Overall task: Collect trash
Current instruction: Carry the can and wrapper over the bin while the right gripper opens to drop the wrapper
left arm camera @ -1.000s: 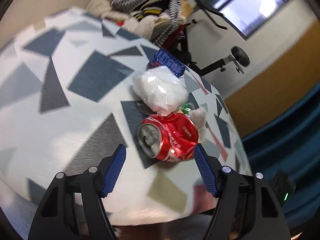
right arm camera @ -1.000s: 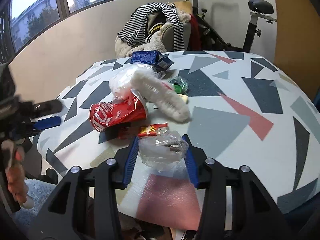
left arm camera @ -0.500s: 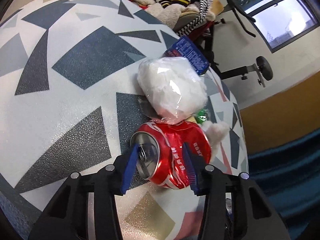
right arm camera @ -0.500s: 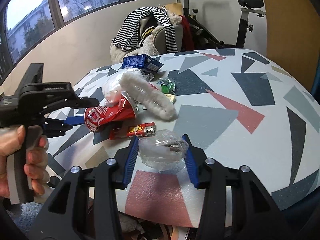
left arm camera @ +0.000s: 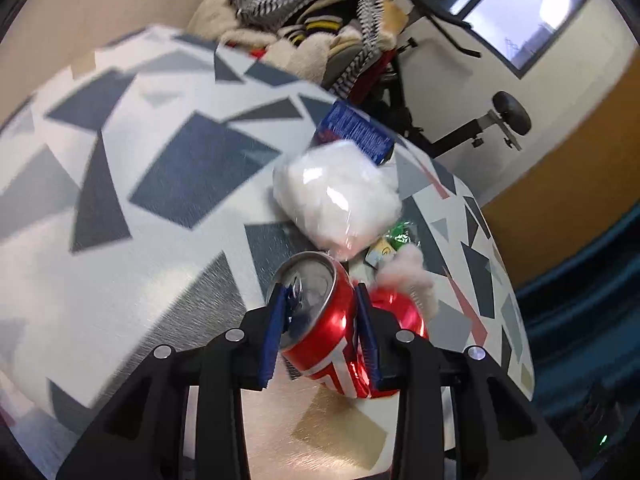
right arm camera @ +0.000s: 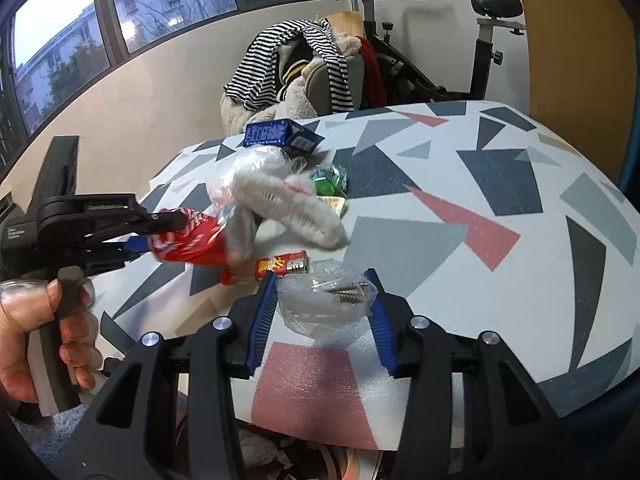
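Note:
My left gripper [left arm camera: 320, 300] is shut on a crushed red soda can [left arm camera: 324, 332] and holds it tilted, lifted off the patterned table [left arm camera: 120, 280]. The can also shows in the right wrist view [right arm camera: 188, 244], in the left gripper [right arm camera: 140, 236]. My right gripper [right arm camera: 320, 292] stands open around a crumpled clear plastic bag [right arm camera: 326, 300] with screws in it, near the table's front edge. A white stuffed plastic bag [left arm camera: 340, 200], a fuzzy white strip [right arm camera: 296, 208], a red snack wrapper [right arm camera: 282, 266] and a green wrapper [right arm camera: 328, 182] lie behind.
A blue box [right arm camera: 276, 134] lies at the table's far edge. Behind it stand a chair piled with striped clothes [right arm camera: 296, 64] and an exercise bike [right arm camera: 480, 40]. An orange wall [right arm camera: 580, 40] is on the right.
My left gripper has closed tighter on the red can and lifted it, tilting it off the table. My right gripper has stayed around the clear bag.

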Demonstrator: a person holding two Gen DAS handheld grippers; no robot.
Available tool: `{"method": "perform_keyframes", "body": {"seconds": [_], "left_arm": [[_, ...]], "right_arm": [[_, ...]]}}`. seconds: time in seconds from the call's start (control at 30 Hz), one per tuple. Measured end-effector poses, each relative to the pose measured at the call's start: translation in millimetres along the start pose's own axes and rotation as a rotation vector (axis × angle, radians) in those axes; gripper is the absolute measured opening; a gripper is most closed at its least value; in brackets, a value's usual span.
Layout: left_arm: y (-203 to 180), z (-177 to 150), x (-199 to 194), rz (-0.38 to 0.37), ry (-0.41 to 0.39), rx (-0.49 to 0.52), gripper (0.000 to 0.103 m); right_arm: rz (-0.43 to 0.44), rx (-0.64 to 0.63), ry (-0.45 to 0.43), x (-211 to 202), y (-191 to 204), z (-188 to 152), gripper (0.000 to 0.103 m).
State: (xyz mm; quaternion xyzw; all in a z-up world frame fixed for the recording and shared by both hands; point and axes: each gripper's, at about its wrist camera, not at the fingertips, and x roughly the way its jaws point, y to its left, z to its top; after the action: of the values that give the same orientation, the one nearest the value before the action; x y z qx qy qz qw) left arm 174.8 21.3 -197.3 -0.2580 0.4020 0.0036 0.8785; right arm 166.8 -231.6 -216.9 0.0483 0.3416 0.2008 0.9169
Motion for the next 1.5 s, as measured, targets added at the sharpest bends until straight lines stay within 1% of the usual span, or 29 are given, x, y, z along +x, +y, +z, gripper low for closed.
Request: {"method": "perform_keyframes", "body": {"seconds": [0.37,0.5,0.63,0.83,0.97,1.13,1.3,1.4,1.43,1.47,1.5], "left_arm": [[-2,-7,-66,0.029,-0.113,0.192,0.034],[-7,-19,-93,0.023,-0.158,0.262,0.034],[-10,-36,-117,0.010,-0.191,0.322,0.034],[-10,-58,-139,-0.013,-0.216,0.371,0.034],[-7,-70,-146,-0.012,-0.224,0.398,0.034],[1,-78,-150,-0.009,-0.218,0.394,0.034],[7,-81,-153,-0.002,-0.221,0.391,0.034],[10,-82,-155,-0.001,-0.223,0.389,0.034],[11,-83,-155,-0.001,-0.222,0.390,0.034],[10,-82,-155,-0.001,-0.222,0.391,0.034],[10,-82,-155,-0.001,-0.223,0.392,0.034]], "right_arm": [[0.009,-0.047,-0.004,-18,22,1,0.046],[0.014,-0.074,-0.006,-28,30,-3,0.046],[0.020,-0.104,0.009,-36,40,-11,0.046],[0.039,-0.152,0.054,-44,56,-34,0.046],[0.056,-0.188,0.101,-42,69,-52,0.046],[0.076,-0.225,0.173,-32,84,-72,0.046],[0.070,-0.247,0.208,-27,93,-81,0.046],[0.064,-0.244,0.222,-25,95,-85,0.051],[0.063,-0.245,0.221,-25,95,-85,0.054],[0.063,-0.246,0.211,-28,96,-85,0.060],[0.062,-0.245,0.208,-27,96,-85,0.065]]}}
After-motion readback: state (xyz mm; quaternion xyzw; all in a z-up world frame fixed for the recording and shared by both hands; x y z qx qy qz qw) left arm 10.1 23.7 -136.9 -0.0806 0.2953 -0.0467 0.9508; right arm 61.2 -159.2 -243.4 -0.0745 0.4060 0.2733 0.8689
